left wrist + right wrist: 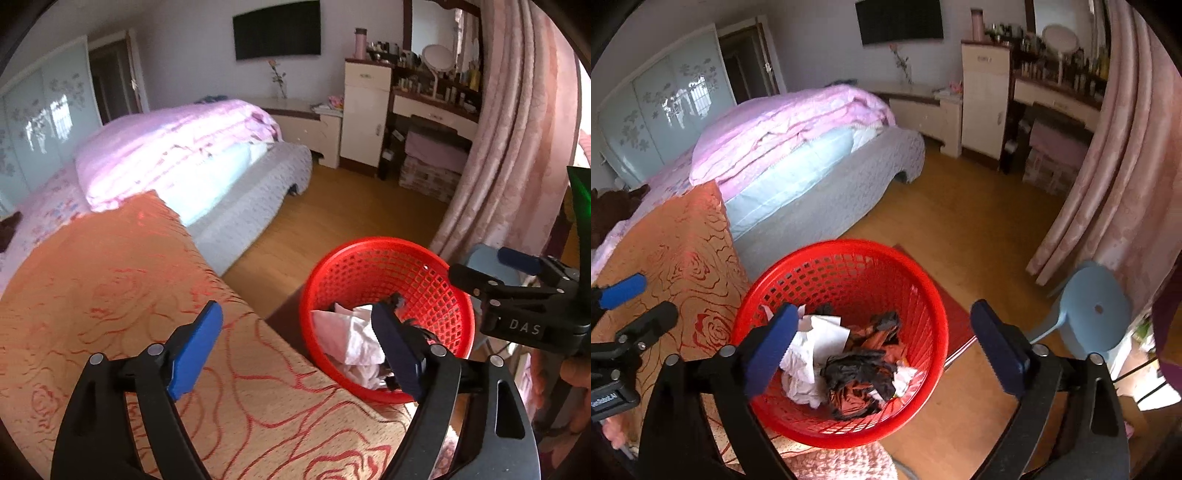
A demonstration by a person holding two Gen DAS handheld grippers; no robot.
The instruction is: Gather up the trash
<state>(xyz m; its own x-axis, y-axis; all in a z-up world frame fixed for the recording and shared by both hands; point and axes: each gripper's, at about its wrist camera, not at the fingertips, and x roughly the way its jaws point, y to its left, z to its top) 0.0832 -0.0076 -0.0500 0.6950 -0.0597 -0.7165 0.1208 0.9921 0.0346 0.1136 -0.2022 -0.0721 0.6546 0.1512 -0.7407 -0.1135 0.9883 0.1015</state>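
A red mesh basket (849, 258) stands on the floor beside an orange rose-patterned table cover (110, 295). It holds crumpled white paper (812, 343) and black plastic scraps (860, 373). The basket also shows in the left wrist view (388, 258) with white and pink paper (351, 336) inside. My left gripper (295, 350) is open and empty above the cover's edge. My right gripper (886, 350) is open and empty above the basket. The right gripper also shows in the left wrist view (517, 288), and the left gripper shows in the right wrist view (631, 306).
A bed (192, 155) with pink bedding lies behind the cover. A blue plastic stool (1093, 314) stands right of the basket by pink curtains (1115, 166). A dresser and cabinet (365, 110) line the far wall. Wood floor (960, 206) lies between them.
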